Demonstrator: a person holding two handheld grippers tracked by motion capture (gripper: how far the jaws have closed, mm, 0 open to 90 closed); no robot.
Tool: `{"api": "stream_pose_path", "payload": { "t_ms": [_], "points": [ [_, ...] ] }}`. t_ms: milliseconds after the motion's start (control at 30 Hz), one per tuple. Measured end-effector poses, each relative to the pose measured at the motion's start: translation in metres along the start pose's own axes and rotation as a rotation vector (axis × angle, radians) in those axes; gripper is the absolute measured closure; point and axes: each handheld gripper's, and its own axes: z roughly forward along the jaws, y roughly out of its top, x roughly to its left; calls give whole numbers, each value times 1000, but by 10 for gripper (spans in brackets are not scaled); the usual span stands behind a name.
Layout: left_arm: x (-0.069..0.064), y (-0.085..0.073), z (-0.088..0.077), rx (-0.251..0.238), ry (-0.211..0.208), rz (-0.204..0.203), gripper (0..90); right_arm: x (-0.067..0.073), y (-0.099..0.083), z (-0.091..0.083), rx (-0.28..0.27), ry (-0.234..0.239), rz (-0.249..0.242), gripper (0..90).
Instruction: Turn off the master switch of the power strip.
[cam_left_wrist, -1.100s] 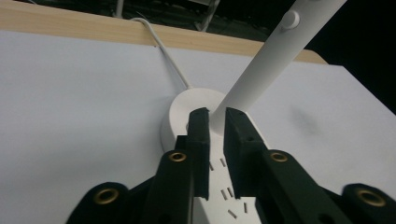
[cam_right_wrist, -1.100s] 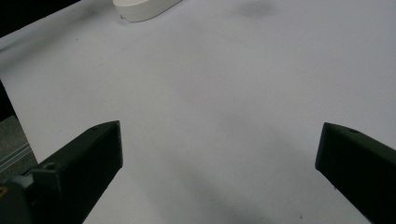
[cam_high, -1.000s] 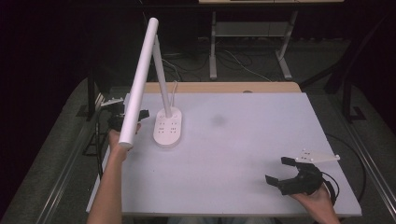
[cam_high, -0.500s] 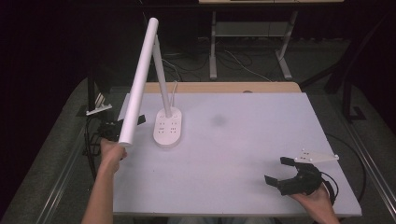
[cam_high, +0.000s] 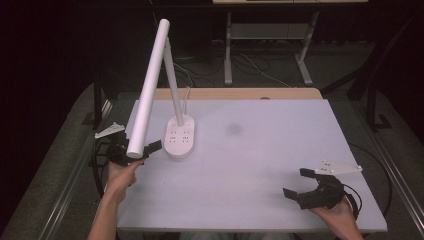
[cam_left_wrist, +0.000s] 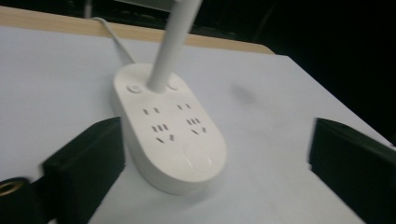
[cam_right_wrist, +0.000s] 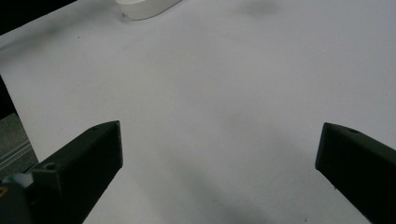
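A white desk lamp stands at the table's far left. Its oval base (cam_high: 180, 137) carries power sockets, and its long tube head (cam_high: 149, 85) slants down toward the near left. My left gripper (cam_high: 145, 150) is open just before the base, partly hidden by the tube's end. In the left gripper view the base (cam_left_wrist: 173, 140) lies ahead between the wide-apart jaws of that gripper (cam_left_wrist: 219, 172), untouched, with the stem (cam_left_wrist: 170, 51) rising from it. My right gripper (cam_high: 306, 184) rests open at the near right, holding nothing. The right gripper view has this gripper (cam_right_wrist: 219, 158) over bare tabletop.
The white tabletop (cam_high: 270, 150) has a faint dark smudge (cam_high: 233, 129) near its middle and a wooden strip (cam_high: 240, 93) along the far edge. The lamp's cable (cam_high: 186, 95) runs off the back. Metal legs (cam_high: 227, 55) of other furniture stand beyond.
My left gripper has drawn back from beside the lamp base toward the near edge. The right gripper has stayed put.
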Motion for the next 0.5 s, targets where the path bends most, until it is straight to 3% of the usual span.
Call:
{"api": "stream_pose_path", "payload": {
  "t_ms": [167,267,500],
  "points": [
    [-10,-9,-1,31,3,44,0,0,0,0,0,-2,0,0],
    [-16,-14,0,47,-19,69,0,0,0,0,3,-2,1,0],
    [-29,-28,1,55,-79,79,0,-1,-1,-1,-2,-4,-2,0]
  ]
}}
